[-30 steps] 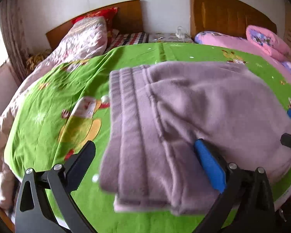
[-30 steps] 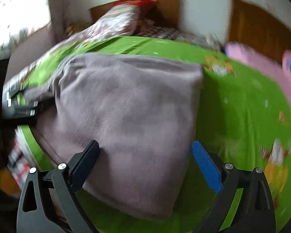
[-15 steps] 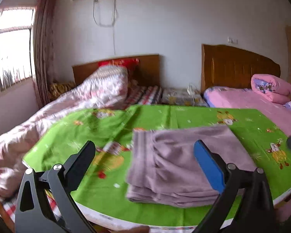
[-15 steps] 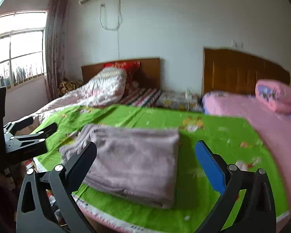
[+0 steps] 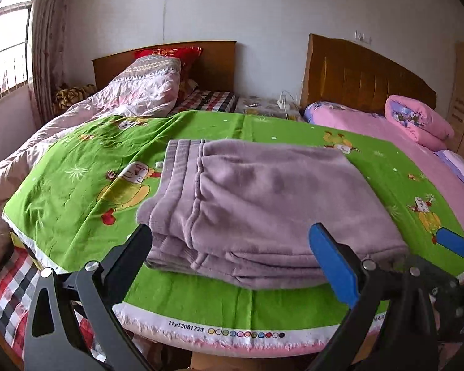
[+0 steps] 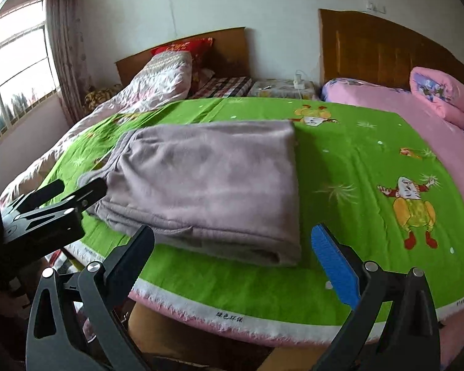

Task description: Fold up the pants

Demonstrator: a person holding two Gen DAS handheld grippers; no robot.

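Observation:
The mauve fleece pants (image 5: 263, 204) lie folded in a thick rectangular stack on the green cartoon sheet (image 5: 77, 191), waistband toward the left. They also show in the right wrist view (image 6: 210, 185). My left gripper (image 5: 232, 259) is open and empty, held off the near edge of the bed just short of the stack. My right gripper (image 6: 232, 256) is open and empty, also back from the near edge, facing the stack's right corner. The left gripper (image 6: 74, 191) shows from the side at the left of the right wrist view.
The green sheet (image 6: 371, 185) covers a surface whose white fringed edge (image 5: 232, 337) is close below the grippers. A rumpled pink-white quilt (image 5: 133, 92) lies at the back left. A pink bed (image 5: 386, 130) with a rolled pink quilt (image 6: 442, 95) lies right. Wooden headboards (image 5: 365, 74) stand behind.
Both grippers pulled back from the folded pants and rose; the views tilted up to the room, then dipped a little toward the stack again. The pants lie still.

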